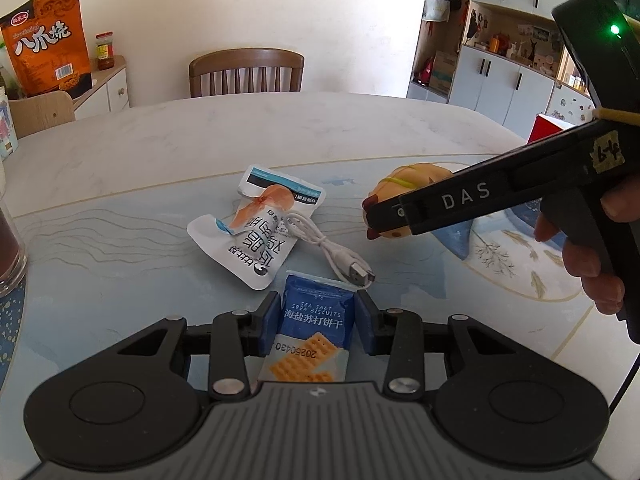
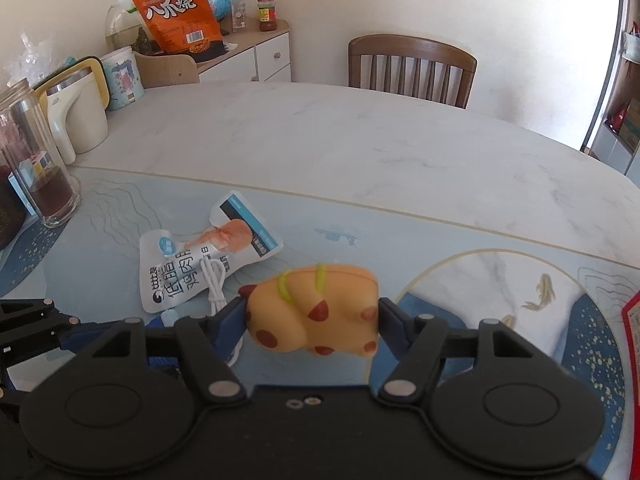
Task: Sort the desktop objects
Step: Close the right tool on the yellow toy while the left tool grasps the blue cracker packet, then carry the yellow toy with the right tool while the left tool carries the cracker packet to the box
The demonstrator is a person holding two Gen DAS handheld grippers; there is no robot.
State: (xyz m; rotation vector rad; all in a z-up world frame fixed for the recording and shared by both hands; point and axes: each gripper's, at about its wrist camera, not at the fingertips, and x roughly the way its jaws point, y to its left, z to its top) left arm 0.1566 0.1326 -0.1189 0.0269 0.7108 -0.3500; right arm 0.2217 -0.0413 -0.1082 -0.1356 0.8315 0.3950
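Four loose items sit on or just above the tabletop, a pale marble-look surface whose near part carries a blue printed mat with wave lines and gold fish.

Item one: soda biscuit packet, blue and white. It stands between the blue pads of the left gripper, which are closed in against both its sides.

Item two: yellow spotted rubber toy with red-brown spots and green stripes. It is clamped between the pads of the right gripper, jaws fairly wide around its body; whether it is clear of the mat I cannot tell.

Item three: white chicken-sausage pouch, lying flat on the mat beyond the biscuit packet.

Item four: white USB cable, draped partly over the pouch, its plug just beside the packet's top corner.

Surroundings, left edge of table: glass jar with dark contents, cream electric kettle, printed tub.

Room: wooden slat-back chair at the far side of the table; low white cabinet against a plain wall, bearing an orange snack bag and a red-capped sauce jar; tall white cupboards with open shelves at right. A person's fingers wrap the right gripper's handle.
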